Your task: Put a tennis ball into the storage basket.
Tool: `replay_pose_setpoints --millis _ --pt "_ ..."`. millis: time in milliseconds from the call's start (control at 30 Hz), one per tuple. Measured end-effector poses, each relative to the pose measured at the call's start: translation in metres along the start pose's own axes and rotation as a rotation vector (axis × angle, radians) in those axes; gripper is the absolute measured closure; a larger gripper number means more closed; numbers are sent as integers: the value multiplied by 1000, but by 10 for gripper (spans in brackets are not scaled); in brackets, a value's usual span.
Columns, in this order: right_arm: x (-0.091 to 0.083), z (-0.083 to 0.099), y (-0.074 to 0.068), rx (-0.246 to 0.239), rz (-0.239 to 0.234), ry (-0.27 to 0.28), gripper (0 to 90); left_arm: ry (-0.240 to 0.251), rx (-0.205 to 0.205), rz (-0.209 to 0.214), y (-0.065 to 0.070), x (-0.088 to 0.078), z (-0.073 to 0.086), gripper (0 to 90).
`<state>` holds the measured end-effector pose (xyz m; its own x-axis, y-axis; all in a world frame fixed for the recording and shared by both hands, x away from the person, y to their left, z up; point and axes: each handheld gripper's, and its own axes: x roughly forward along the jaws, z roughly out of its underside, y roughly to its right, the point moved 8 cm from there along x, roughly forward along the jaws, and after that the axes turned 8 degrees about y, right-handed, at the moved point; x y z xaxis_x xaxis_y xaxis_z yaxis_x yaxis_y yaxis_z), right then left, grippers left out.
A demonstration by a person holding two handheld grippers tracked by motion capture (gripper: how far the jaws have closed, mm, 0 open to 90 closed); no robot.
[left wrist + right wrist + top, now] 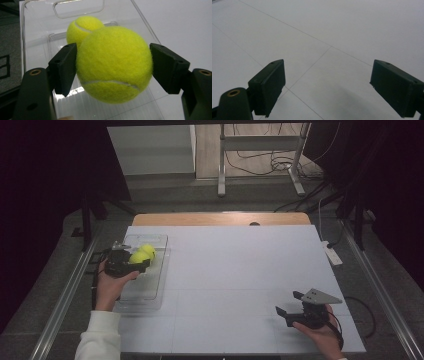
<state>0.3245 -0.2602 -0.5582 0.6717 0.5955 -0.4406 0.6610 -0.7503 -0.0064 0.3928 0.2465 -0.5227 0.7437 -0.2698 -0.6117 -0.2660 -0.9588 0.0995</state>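
A yellow tennis ball [113,65] sits between my left gripper's [113,67] black pads, which press on both its sides. It hangs over a clear plastic bin [37,30], and a second tennis ball [83,26] lies in the bin just beyond it. From the high view, the left gripper [139,260] holds its ball [136,257] above the bin [150,292] at the table's left, next to the other ball [148,250]. My right gripper [287,302] rests in a hand near the front right, open and with nothing between its pads [270,86].
The white table top [235,270] has thin seam lines, and a wooden strip [220,218] runs along its far edge. A white power strip [332,254] lies off the right edge. Metal rails run along both sides, and a stand's legs [260,167] are on the floor beyond.
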Motion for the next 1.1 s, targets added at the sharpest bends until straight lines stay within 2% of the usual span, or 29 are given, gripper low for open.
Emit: replay_pose_setpoints --millis 200,667,1100 --pt "0 0 0 1 -1 -4 130 -26 2 -6 -2 4 4 268" --pt "0 0 0 -1 -1 -4 130 -93 0 -49 -9 7 12 267" --pt "0 0 0 -2 -1 -4 130 -147 18 -80 -11 9 17 265"
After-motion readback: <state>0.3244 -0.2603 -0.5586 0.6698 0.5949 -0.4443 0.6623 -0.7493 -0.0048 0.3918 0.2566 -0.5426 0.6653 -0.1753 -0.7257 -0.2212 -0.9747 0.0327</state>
